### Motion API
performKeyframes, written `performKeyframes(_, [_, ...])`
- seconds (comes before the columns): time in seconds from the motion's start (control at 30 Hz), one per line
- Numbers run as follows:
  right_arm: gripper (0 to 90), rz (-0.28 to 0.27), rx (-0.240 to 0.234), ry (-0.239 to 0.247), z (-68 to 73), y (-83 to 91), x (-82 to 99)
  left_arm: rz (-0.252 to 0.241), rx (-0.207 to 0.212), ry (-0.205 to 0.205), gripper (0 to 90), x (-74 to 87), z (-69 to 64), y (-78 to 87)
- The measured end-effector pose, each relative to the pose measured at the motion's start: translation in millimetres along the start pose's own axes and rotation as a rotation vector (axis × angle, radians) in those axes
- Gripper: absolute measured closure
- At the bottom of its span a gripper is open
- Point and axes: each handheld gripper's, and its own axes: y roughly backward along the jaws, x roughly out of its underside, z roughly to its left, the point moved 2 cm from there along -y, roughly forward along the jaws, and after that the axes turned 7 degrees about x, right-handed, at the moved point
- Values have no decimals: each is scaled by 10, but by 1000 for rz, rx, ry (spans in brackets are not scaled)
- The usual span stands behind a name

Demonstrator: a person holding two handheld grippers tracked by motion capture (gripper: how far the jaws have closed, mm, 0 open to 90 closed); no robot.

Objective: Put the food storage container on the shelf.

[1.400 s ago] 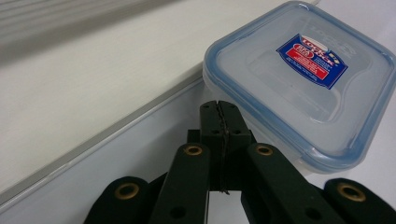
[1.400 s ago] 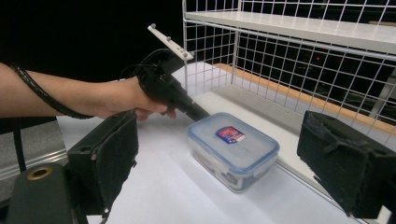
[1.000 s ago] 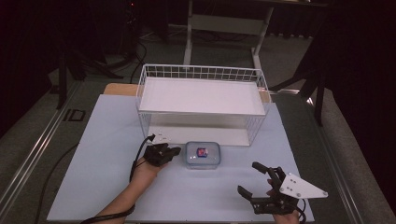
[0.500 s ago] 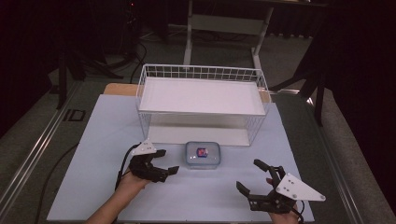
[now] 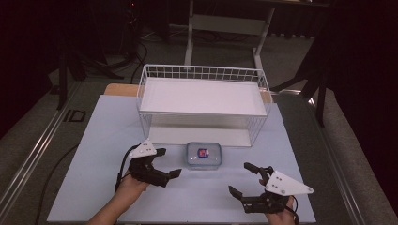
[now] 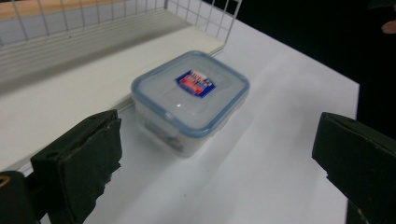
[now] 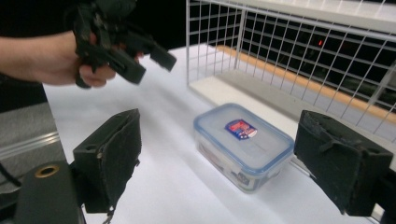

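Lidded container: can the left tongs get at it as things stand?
Probably yes. The left tongs stand open, their jaws having just been opening, empty, beside the lidded container with bare table between. The wire basket sits behind, out of the way.

overhead light falls bright on the white counter (image 5: 94, 187); the surroundings from 9 through 12 to 3 o'clock lie in near darkness. soft shadow beneath the wire basket (image 5: 202, 101). in the left gripper view the basket wires at 11 o'clock blur, and a glare spot marks the lidded box (image 6: 189, 100).
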Motion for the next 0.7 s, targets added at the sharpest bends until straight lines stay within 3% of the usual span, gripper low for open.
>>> performKeyframes(0.1, [129, 27, 8, -5, -53, -48, -49, -10, -1, 7, 26, -94, -20, 6])
performKeyframes(0.17, [127, 41, 55, 7, -112, -92, -74, -6, 5, 10, 26, -140, -26, -7])
performKeyframes(0.37, [120, 83, 38, -70, -321, -289, -113, -17, 25, 72, 26, -244, 60, -123])
performKeyframes(0.47, [120, 134, 20, -124, -400, -430, -92, 11, 35, 108, 27, -255, 118, -250])
performKeyframes(0.57, [104, 198, -21, -196, -469, -599, -41, 26, 65, 201, 27, -223, 216, -388])
performKeyframes(0.63, [104, 227, -2, -250, -514, -718, 16, 51, 58, 242, 28, -194, 278, -470])
performKeyframes(0.7, [107, 270, -28, -316, -564, -839, 93, 75, 52, 304, 29, -146, 341, -559])
